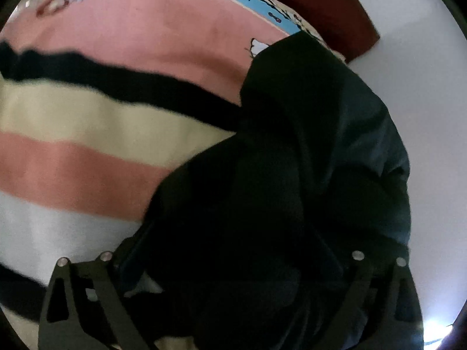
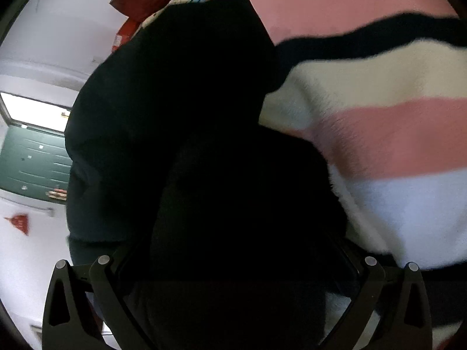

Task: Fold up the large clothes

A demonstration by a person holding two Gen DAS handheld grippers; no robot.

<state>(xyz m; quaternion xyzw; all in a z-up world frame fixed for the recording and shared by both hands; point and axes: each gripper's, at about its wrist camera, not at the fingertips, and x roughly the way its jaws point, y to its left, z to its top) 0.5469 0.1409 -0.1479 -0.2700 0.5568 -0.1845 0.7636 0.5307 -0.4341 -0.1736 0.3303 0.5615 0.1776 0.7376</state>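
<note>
A large dark, near-black garment [image 1: 292,175] hangs in front of the left wrist camera, bunched between the fingers of my left gripper [image 1: 233,248]. The fingertips are buried in the cloth. The same dark garment [image 2: 189,145] fills the middle of the right wrist view and is bunched in my right gripper [image 2: 236,256], whose tips are also hidden. Both grippers hold the cloth raised above a fuzzy blanket [image 1: 102,110] striped pink, cream, black and white, which also shows in the right wrist view [image 2: 379,116].
A dark red pillow or cloth [image 1: 329,8] lies at the far end of the bed by a white wall [image 1: 423,87]. In the right wrist view a bright window [image 2: 32,110], a green board [image 2: 35,169] and a white wall [image 2: 43,43] show at left.
</note>
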